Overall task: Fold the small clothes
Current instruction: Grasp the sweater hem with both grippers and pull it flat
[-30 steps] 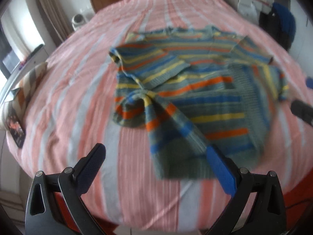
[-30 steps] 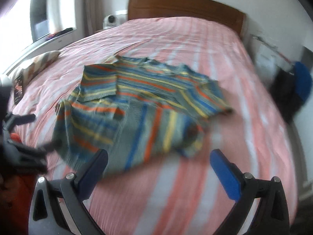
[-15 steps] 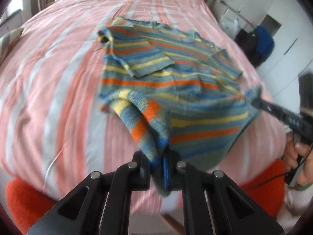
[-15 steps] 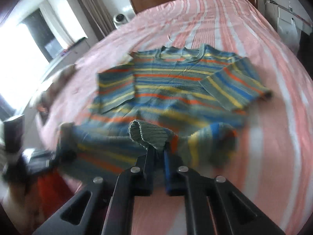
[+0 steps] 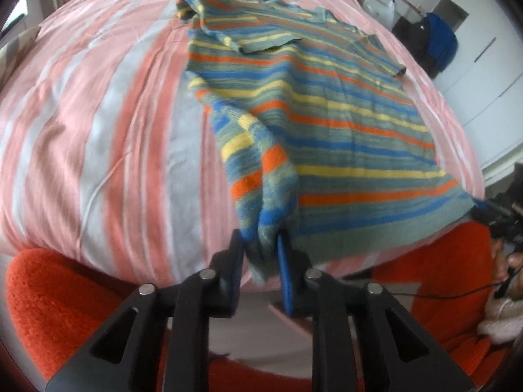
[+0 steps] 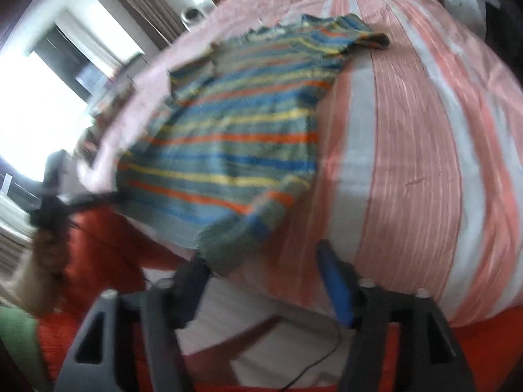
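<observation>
Spread flat on pink-and-white striped bed point(image 5: 81, 124): striped blue, orange and yellow knitted sweater point(image 5: 327, 124). Left tool point(image 5: 260, 254) pinching bunched hem corner; right tool point(image 6: 264, 271) spread, at opposite corner. Probably soft, light, stretchy; best held at hem corners.

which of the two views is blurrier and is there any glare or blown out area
Right wrist view is blurrier: the striped sweater and the right gripper are smeared by motion, and the window at left is blown out white. Left wrist view is sharper; the left gripper is crisp, the sweater's near hem soft, no glare. Both bulge with fisheye.
</observation>
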The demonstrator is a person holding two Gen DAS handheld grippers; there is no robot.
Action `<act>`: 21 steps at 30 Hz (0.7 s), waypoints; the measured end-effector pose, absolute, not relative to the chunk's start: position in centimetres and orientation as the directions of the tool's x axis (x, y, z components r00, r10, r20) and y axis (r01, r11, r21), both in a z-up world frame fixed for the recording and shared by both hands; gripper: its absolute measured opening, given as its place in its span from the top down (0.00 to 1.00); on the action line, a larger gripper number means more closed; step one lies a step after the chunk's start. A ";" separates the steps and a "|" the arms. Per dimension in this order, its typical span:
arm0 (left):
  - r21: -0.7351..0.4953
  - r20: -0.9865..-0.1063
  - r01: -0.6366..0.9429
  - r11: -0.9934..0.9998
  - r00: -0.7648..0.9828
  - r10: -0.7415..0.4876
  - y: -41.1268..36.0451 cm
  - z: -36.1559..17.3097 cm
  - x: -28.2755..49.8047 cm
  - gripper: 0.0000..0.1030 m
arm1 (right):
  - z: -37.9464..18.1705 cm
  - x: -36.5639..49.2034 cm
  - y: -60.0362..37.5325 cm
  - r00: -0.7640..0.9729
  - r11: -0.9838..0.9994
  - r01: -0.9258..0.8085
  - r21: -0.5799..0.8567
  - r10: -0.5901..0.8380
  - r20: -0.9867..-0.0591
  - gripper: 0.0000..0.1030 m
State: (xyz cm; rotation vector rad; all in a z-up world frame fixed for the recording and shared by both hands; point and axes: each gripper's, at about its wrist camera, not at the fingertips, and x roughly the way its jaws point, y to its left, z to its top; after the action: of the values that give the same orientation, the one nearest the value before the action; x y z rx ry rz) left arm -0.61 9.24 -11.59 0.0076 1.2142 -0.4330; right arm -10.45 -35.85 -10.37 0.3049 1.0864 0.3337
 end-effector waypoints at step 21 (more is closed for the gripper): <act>-0.222 -0.912 0.236 0.946 0.293 -0.287 9.4 -11.5 2.0 0.96 | -14.3 -8.4 -36.3 0.333 0.925 -0.059 0.375 0.372 -0.866 0.95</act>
State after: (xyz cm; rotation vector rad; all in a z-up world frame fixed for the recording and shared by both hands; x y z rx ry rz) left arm 1.98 9.36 -11.46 -0.0478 1.2252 -0.3489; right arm -8.42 -36.30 -14.31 0.2982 1.2026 0.2870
